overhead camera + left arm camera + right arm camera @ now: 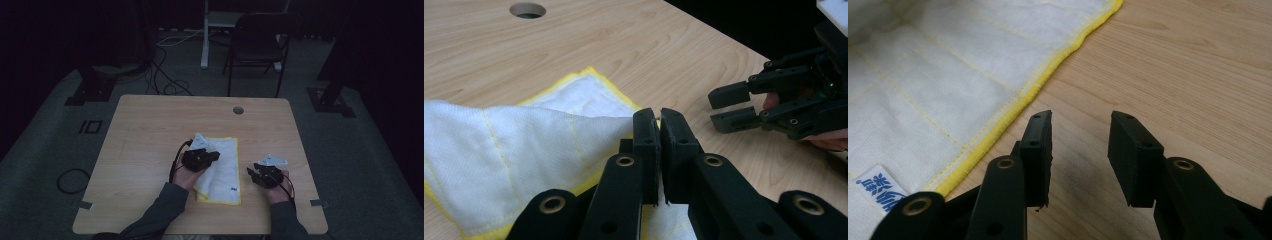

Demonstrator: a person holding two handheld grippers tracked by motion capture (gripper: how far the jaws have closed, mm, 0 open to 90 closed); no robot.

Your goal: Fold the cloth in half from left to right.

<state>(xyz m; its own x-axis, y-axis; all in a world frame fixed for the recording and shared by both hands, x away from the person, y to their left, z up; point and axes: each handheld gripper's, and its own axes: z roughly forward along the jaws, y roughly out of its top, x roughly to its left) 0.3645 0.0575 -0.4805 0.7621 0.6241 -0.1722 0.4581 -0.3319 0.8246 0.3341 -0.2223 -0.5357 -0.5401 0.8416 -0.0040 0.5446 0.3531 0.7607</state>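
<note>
From above, a white cloth with a yellow hem (220, 170) is seen near the tabletop's (150, 130) front edge, between the left gripper (212, 155) and right gripper (252, 173). A round hole (238, 110) is seen near the back edge.

In the left gripper view, a lifted fold of cloth (524, 145) is pinched by the jaws.

In the right gripper view, the jaws are spread over bare wood beside the hem (1018, 105).

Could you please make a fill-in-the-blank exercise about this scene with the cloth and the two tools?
1. The left tool is shut on a fold of the white ____.
2. The cloth has a border of ____ colour.
3. The right tool is ____, with bare table between its jaws.
4. Beyond the table stands a dark ____.

Missing words: cloth; yellow; open; chair
</note>
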